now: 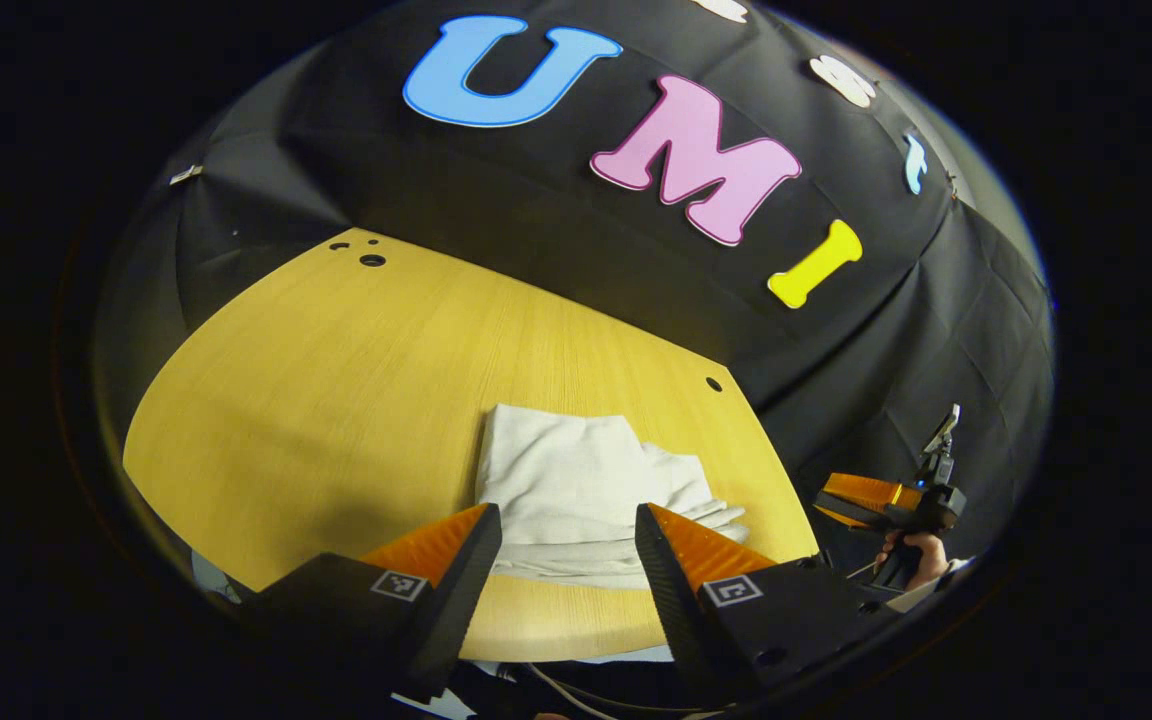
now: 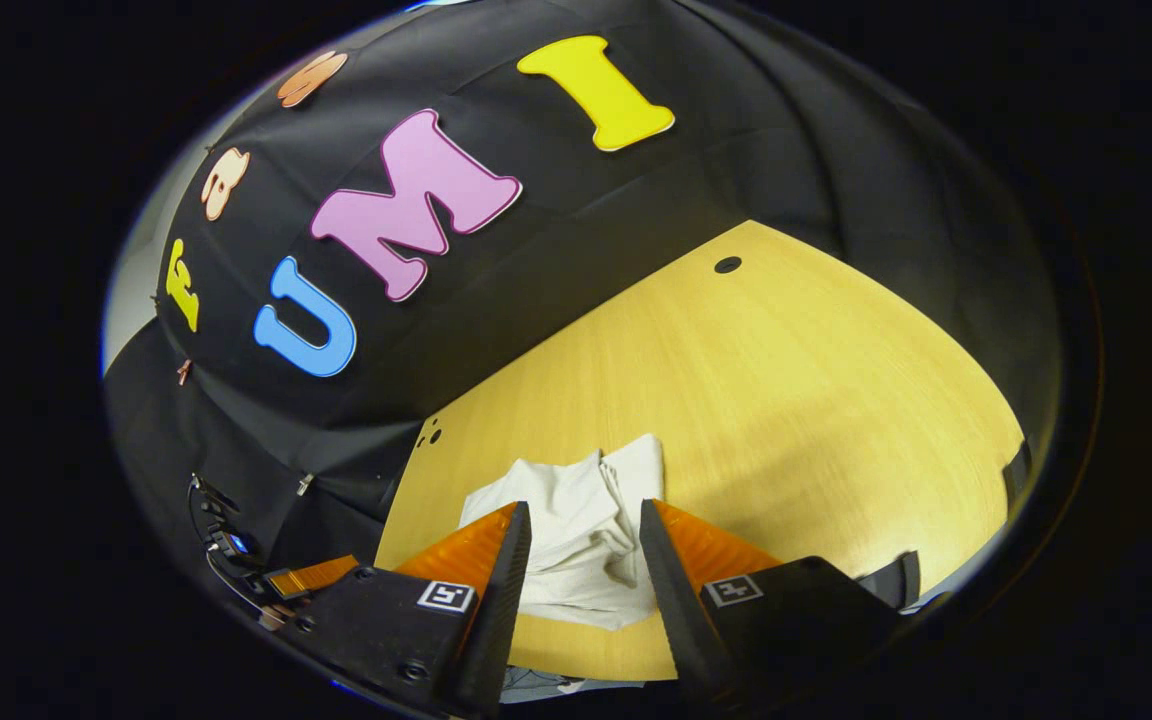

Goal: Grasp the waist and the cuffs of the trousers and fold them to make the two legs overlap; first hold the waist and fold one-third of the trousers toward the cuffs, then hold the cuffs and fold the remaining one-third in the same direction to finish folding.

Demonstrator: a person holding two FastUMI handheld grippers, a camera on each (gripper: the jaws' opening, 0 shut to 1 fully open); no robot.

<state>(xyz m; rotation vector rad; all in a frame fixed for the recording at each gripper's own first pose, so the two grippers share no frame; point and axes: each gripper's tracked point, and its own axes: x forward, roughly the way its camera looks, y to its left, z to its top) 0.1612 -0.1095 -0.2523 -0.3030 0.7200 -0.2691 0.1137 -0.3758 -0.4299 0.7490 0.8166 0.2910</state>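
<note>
Left gripper view looks down on a yellow wooden surface [image 1: 316,400] with plenty of bare room to the left and back, its far edge meeting the black cloth wall [image 1: 496,220]. The trousers [image 1: 576,490], pale and folded into a compact bundle with layered edges at the near side, lie close to the surface's near edge. The left gripper [image 1: 568,530] hangs above them with its jaws spread apart and holding nothing, the bundle showing in the gap between them. Off to the right, past the surface's edge, a hand [image 1: 921,555] holds the right gripper [image 1: 856,500] up in the air, well apart from the cloth.

Right gripper view has the trousers [image 2: 576,530] between its own parted, empty jaws, with wide bare surface [image 2: 786,400] stretching right
</note>
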